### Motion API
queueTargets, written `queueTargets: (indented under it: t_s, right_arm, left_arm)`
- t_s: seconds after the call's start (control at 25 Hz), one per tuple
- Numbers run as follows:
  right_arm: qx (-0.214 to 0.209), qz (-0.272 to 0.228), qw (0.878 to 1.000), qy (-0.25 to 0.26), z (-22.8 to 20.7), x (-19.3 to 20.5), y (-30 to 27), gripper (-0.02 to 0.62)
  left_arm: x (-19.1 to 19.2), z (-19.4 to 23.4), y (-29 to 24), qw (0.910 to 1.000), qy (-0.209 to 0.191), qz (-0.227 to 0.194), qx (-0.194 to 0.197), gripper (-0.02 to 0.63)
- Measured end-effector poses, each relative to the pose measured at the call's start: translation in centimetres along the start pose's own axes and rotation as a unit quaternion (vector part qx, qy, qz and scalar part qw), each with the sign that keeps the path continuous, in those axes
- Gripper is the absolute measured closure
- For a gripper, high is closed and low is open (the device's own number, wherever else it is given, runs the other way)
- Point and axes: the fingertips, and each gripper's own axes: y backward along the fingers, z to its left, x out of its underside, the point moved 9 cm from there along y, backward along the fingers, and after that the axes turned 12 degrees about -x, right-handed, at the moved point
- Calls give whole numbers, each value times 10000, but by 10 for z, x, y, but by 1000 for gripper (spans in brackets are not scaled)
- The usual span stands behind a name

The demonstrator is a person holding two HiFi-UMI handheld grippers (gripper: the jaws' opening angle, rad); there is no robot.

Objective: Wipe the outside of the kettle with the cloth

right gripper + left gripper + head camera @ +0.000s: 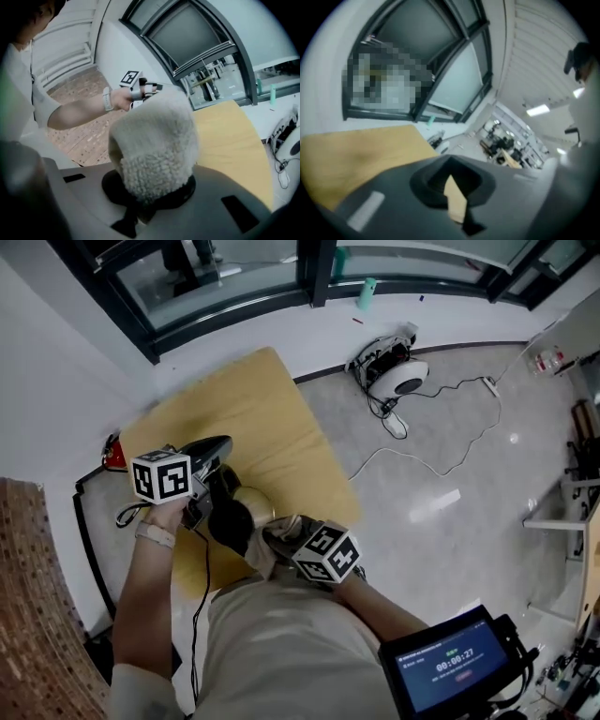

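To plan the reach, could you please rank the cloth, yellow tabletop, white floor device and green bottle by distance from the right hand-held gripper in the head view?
1. cloth: in the jaws of the right hand-held gripper.
2. yellow tabletop: ahead, left.
3. white floor device: ahead, right.
4. green bottle: farthest, by the window.

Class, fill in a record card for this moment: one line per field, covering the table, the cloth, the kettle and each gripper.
table: yellow wood
cloth: white, fluffy, bunched
kettle: probably the dark rounded thing beside the cloth; contact unclear
left gripper: held over the table; jaw state unclear
right gripper: shut on the cloth
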Motion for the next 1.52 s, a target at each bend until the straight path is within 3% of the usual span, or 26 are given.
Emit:
queueTargets:
  t_s: [0.12,0.2,0.32,0.4,0.48,0.56,0.64,0.68,0.72,0.76,0.8,0.84,0.88,0.92,0.96,1.0,1.04,1.08,1.16,1.2,1.28,1.36,1.44,1.52]
  right_arm:
    - [243,-96,9996,45,-11,-5,5,541]
    - [119,-376,9990,199,-7,-17,17,541]
    - [22,-1879,9821,-144,-8,-35,44,541]
    - [-215,-2558,9642,-667,-20,-40,39,541]
    - [-325,-2339,9680,-848,-39,-33,11,541]
    - [263,-1378,9837,-1124,-77,-4,-22,541]
    - [968,-218,9841,-1470,-113,21,-44,541]
    - [933,-111,9841,-1506,-113,16,-45,541]
    - [553,-494,9876,-1387,-98,-2,-38,541]
    - [-50,-1182,9866,-1122,-71,-26,-26,541]
    - [-632,-1849,9777,-766,-43,-46,-16,541]
    - [-950,-2238,9690,-430,-21,-56,-11,541]
    - [-879,-2272,9696,-241,-13,-50,-10,541]
    - [-456,-1999,9783,-301,-22,-31,-14,541]
    - [127,-1509,9863,-651,-43,-4,-22,541]
    - [627,-897,9870,-1179,-67,21,-30,541]
    - [894,-294,9828,-1590,-82,37,-34,541]
    - [926,158,9822,-1628,-83,41,-33,541]
    - [433,584,9923,-1004,-51,28,-21,541]
    - [-53,746,9934,-874,-33,25,-15,541]
    - [-1272,1191,9765,-1268,-12,34,-9,541]
    - [-2256,1402,9532,-1441,6,41,-12,541]
    - [-2712,1294,9486,-991,31,29,-25,540]
    - [-2864,1334,9478,-428,57,15,-43,540]
  left_arm:
    - [10,13,32,9956,458,-648,-505,618]
    - [17,-2,60,9933,379,-1024,-379,618]
    - [41,-49,100,9873,184,-1577,-100,618]
    - [66,-71,107,9873,-280,-1501,-435,618]
    - [84,-82,110,9813,-627,-1556,-940,618]
    - [91,-86,115,9738,-583,-1826,-1224,618]
    - [94,-83,116,9713,-389,-1966,-1279,618]
    - [95,-80,115,9717,-338,-1952,-1289,618]
    - [95,-77,114,9722,-328,-1919,-1301,618]
    - [96,-75,116,9724,-305,-1910,-1305,618]
    - [99,-74,120,9720,-201,-1943,-1306,618]
    - [103,-73,126,9709,-3,-1999,-1321,618]
    - [108,-72,131,9691,225,-2049,-1351,618]
    - [111,-71,134,9675,389,-2078,-1385,618]
    - [112,-71,136,9667,449,-2087,-1411,618]
    - [111,-71,136,9666,415,-2091,-1420,618]
    - [110,-72,136,9671,329,-2102,-1397,618]
    - [110,-71,136,9677,256,-2126,-1327,618]
    - [113,-62,139,9679,424,-2233,-1069,618]
    - [118,-51,143,9653,766,-2318,-931,618]
    - [132,-28,145,9520,1763,-2384,-761,618]
    - [145,-18,138,9461,2255,-2212,-719,620]
    - [142,-20,135,9536,1926,-2154,-843,620]
    - [117,-26,136,9602,1199,-2299,-1042,620]
